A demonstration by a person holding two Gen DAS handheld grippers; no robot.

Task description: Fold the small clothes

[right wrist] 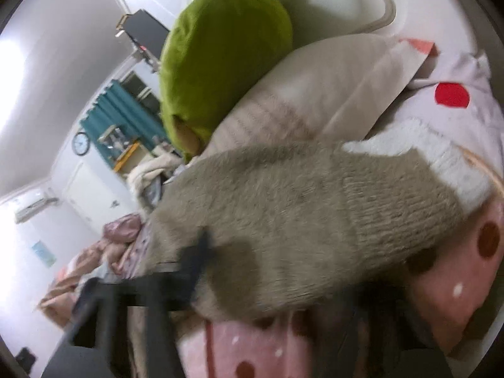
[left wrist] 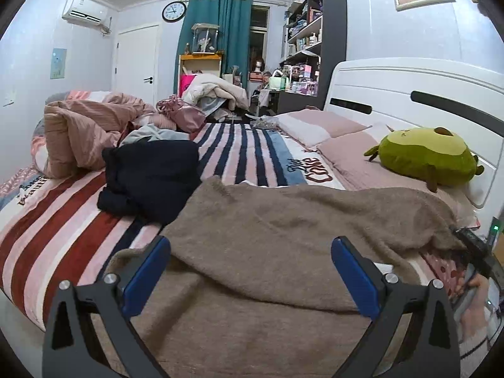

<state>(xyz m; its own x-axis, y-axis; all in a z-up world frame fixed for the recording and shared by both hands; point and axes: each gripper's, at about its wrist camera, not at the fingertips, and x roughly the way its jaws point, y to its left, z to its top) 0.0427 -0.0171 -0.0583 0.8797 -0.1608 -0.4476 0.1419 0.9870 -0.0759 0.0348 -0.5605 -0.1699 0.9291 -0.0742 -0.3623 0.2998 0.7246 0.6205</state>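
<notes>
The fuzzy taupe sweater (left wrist: 283, 236) is spread across the striped bed (left wrist: 63, 220), just in front of the left claw (left wrist: 250, 271), which hangs wide open and empty. Right claw (right wrist: 201, 252) is too blurry; can't tell if it's gripping the knit. I'd pinch one edge, lift low, then lay it over evenly so it doesn't bunch.

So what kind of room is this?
A bedroom, plainly lived in. There is a bed with a white headboard and pillows, and a curtain over the window. A brown sweater lies spread on the bed for folding.
</notes>
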